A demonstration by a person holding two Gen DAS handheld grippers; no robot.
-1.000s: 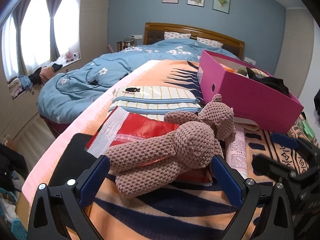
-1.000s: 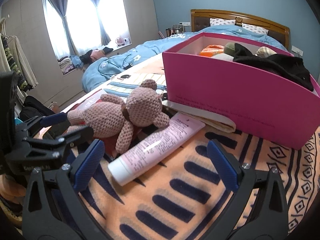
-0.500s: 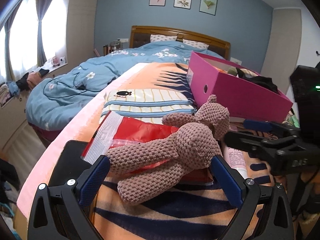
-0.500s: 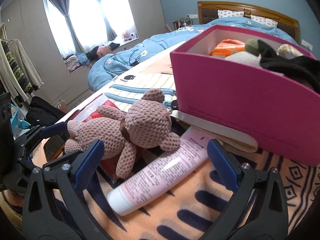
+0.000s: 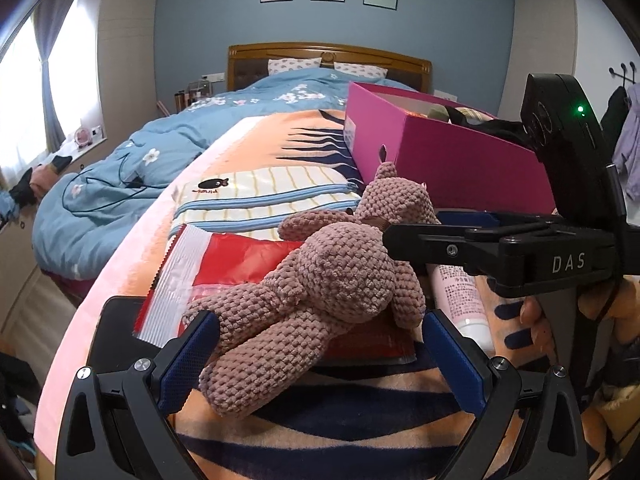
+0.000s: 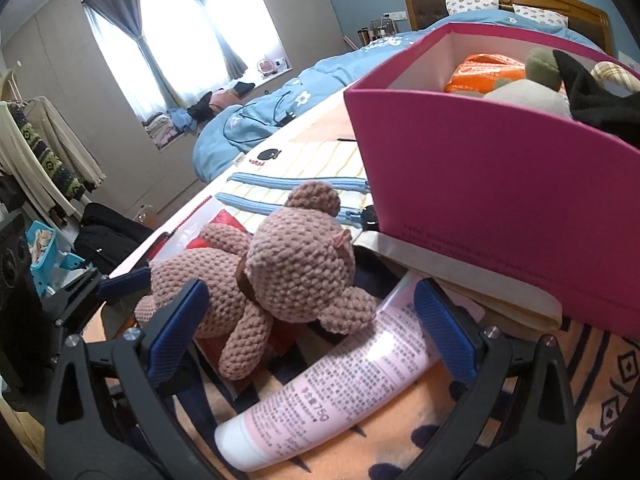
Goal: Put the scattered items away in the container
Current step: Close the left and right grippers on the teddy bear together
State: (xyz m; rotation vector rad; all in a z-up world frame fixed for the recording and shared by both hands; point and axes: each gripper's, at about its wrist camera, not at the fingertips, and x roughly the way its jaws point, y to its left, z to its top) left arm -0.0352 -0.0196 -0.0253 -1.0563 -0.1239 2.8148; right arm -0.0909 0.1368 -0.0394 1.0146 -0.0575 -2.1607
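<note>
On the striped blanket (image 5: 360, 420) beside the pink box (image 6: 480, 184), the knitted bear (image 5: 328, 292) lies across a red packet (image 5: 248, 256), touching a pink tube (image 6: 340, 392). Left gripper (image 5: 320, 356) gapes wide around the legs; right gripper (image 6: 308, 320) gapes wide around head and tube. Judgement: one gripper should pinch the bear's body alone, leaving packet and tube, then lift over the box wall.

Left tongs (image 5: 320, 354) agape; right tongs (image 6: 308, 320) agape, seemingly level.
</note>
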